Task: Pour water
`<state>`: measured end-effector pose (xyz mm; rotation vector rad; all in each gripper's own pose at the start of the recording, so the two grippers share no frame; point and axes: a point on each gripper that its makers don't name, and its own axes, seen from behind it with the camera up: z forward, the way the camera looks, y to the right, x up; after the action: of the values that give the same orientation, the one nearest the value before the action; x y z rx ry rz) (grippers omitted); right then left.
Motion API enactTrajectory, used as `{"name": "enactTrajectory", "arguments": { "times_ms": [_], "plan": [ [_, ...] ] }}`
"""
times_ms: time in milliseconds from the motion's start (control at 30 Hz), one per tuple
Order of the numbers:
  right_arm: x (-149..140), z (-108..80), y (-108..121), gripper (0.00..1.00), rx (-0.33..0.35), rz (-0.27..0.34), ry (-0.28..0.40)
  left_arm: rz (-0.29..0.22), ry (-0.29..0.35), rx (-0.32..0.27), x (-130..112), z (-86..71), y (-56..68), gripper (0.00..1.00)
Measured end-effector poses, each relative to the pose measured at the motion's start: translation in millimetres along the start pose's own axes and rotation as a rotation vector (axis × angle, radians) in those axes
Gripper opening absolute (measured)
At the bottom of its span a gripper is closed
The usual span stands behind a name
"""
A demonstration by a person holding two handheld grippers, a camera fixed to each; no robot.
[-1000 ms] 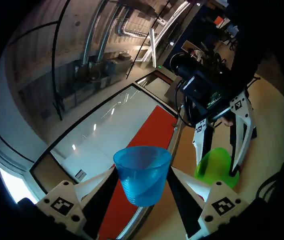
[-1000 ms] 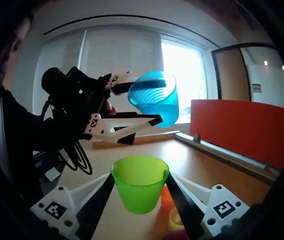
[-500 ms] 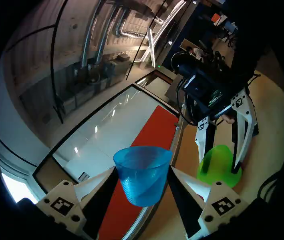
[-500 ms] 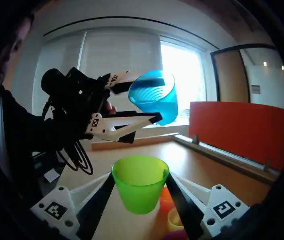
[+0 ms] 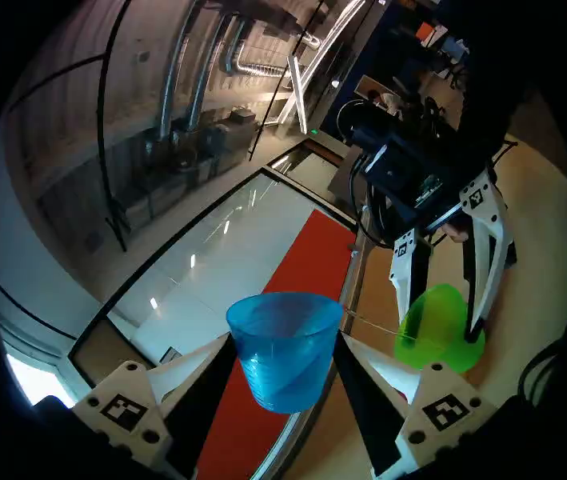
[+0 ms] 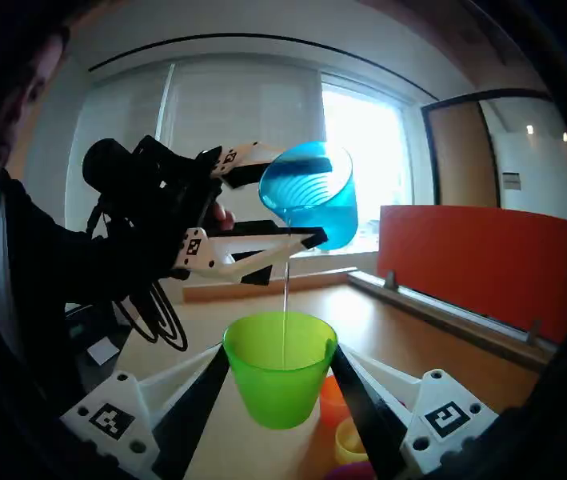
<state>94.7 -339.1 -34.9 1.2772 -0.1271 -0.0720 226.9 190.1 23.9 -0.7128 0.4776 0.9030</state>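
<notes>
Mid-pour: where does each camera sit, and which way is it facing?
Left gripper view: on the left tongs, tipped sideways, looking past the blue cup toward ceiling pipes and the red partition; farther off, the right tongs holding the green cup, a hand behind.
Right gripper view: on the right tongs, level over the wooden table toward the window; the person's dark sleeve at left.
Shared: both cups, both tongs, the water stream.
</notes>
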Motion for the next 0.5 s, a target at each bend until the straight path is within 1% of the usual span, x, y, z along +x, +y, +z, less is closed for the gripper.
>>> {"name": "enactTrajectory", "arguments": {
  "times_ms": [267,500],
  "plan": [
    [0.0,-0.6,-0.1,0.90,0.000,-0.005,0.002,0.009,0.004,-0.010,0.5,0.8,2.0,0.82],
    [-0.3,-1.3,-0.1,0.90,-0.001,-0.003,0.002,0.027,0.004,-0.008,1.2,1.9,1.6,0.82]
  ]
}}
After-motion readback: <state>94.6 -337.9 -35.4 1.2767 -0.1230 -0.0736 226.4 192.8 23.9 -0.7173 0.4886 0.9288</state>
